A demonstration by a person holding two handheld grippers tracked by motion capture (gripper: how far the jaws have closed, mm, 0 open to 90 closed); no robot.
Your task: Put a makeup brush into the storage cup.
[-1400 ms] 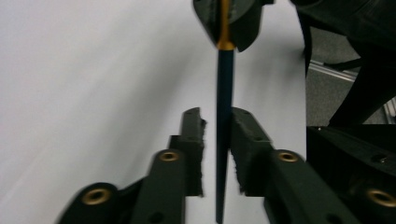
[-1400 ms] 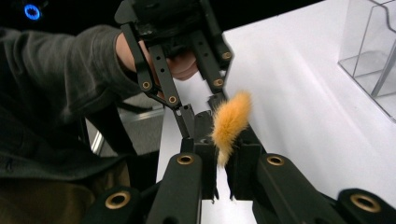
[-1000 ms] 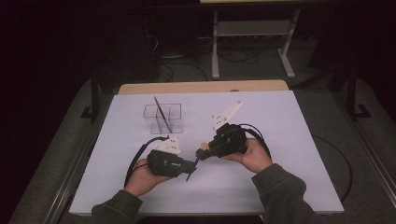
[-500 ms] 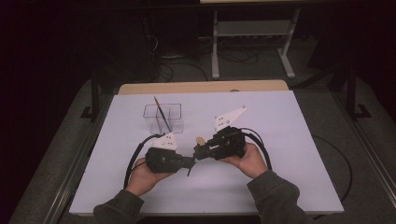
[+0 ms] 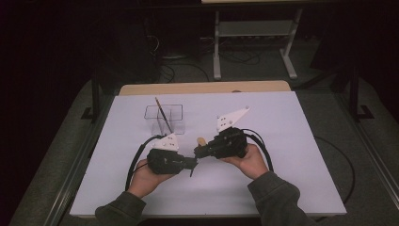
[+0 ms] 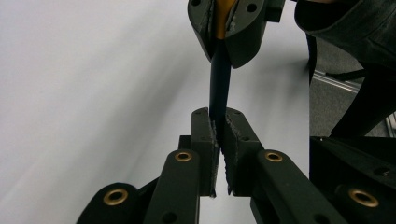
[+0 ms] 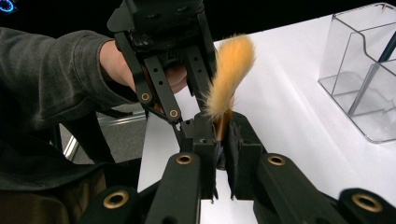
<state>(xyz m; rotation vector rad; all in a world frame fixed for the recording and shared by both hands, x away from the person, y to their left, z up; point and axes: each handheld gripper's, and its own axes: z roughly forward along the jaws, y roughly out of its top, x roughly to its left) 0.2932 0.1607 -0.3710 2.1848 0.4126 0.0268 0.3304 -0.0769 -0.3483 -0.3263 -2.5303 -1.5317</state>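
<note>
Btwn both hand-held grippers, slim dark-handled brush (image 7: pixel 229 74) w/ fluffy orange bristles.

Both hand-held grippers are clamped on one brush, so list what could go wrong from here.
1. The left hand-held gripper and right hand-held gripper both pinch the makeup brush; pulling apart or twisting could bend it.
2. The bristles sit just past the right jaws and could get crushed.
3. The clear organizer stands close; a swing might tip it.

Brush (image 7: pixel 231 70): soft fluffy orange bristles, glossy dark handle. Holder (image 7: pixel 369 70): clear glossy plastic. Table cover (image 5: pixel 282 122): matt, smooth white. Gripper pads (image 6: pixel 219 149): rough black.
</note>
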